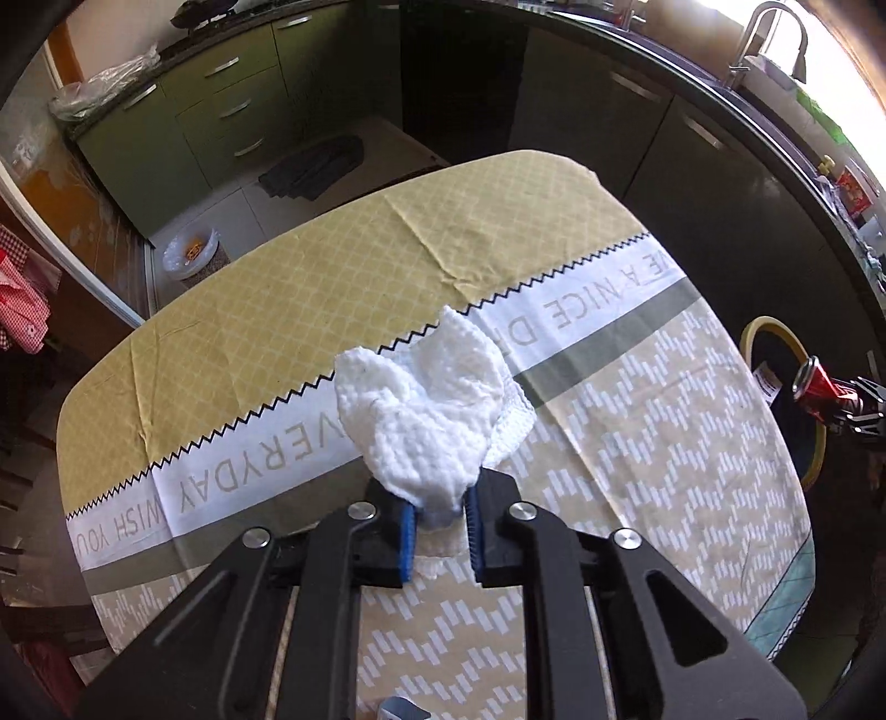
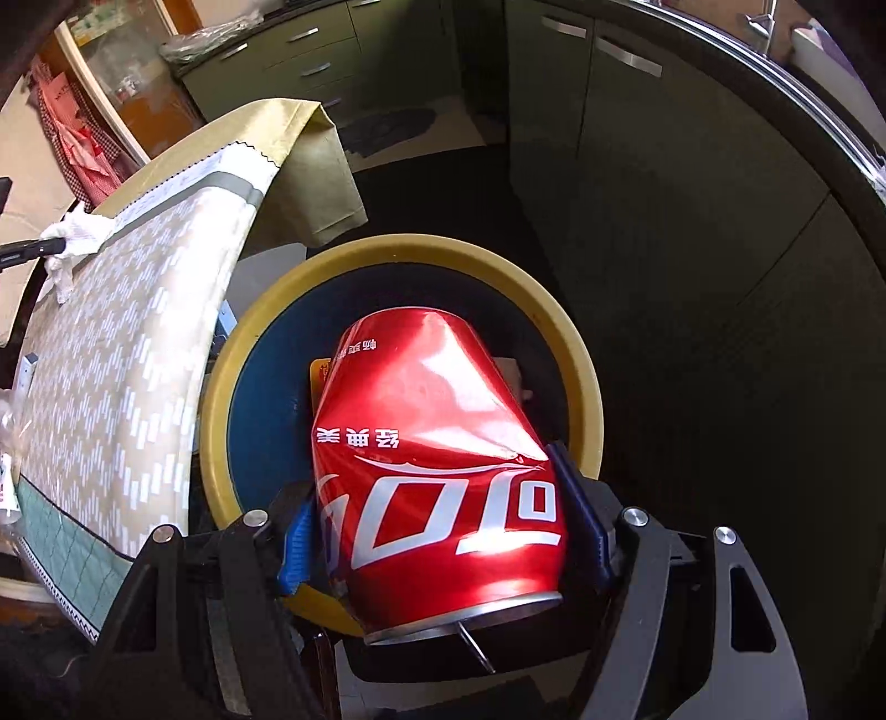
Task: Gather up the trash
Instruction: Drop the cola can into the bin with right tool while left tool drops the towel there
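My left gripper (image 1: 440, 518) is shut on a crumpled white paper towel (image 1: 426, 410) and holds it over the table's patterned cloth (image 1: 277, 310). The towel also shows in the right wrist view (image 2: 77, 235). My right gripper (image 2: 443, 531) is shut on a dented red cola can (image 2: 437, 471) and holds it directly above the open trash bin with a yellow rim (image 2: 581, 354). In the left wrist view the can (image 1: 819, 387) and bin (image 1: 775, 327) are at the right, past the table edge.
The bin stands on the floor beside the table's right edge (image 2: 221, 343), with some items inside. Green kitchen cabinets (image 1: 221, 111) and a dark counter with a sink tap (image 1: 769, 33) curve behind. A dark mat (image 1: 310, 166) and a white bowl (image 1: 191, 252) lie on the floor.
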